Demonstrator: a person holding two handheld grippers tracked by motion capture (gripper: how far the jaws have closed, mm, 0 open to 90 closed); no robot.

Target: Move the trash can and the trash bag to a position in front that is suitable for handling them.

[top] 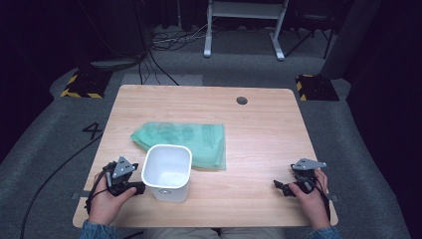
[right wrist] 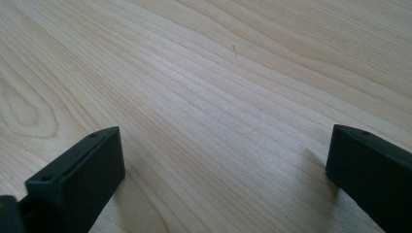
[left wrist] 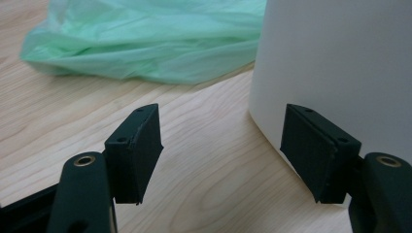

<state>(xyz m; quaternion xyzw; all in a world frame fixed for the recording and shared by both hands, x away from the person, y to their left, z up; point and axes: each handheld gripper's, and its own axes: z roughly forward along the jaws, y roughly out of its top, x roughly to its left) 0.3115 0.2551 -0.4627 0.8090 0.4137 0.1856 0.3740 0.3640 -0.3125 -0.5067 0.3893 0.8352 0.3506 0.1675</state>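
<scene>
1. Standing upright near the front edge of the pale wooden table (top: 259,124): a small white plastic bin with a rounded-square rim (top: 167,172), open and apparently empty.
2. Lying flat just behind the bin, touching or nearly touching it: a crumpled pale green plastic bag (top: 199,137), long axis running left to right.
3. Resting just left of the bin: left gripper (left wrist: 221,150), jaws spread wide, gripping nothing, bin wall right against the right-hand jaw.
4. Sitting well apart at the table's right: right gripper (right wrist: 221,167), jaws wide over bare wood.
5. Probably falling to the left hand, being nearer bin and bag.
</scene>
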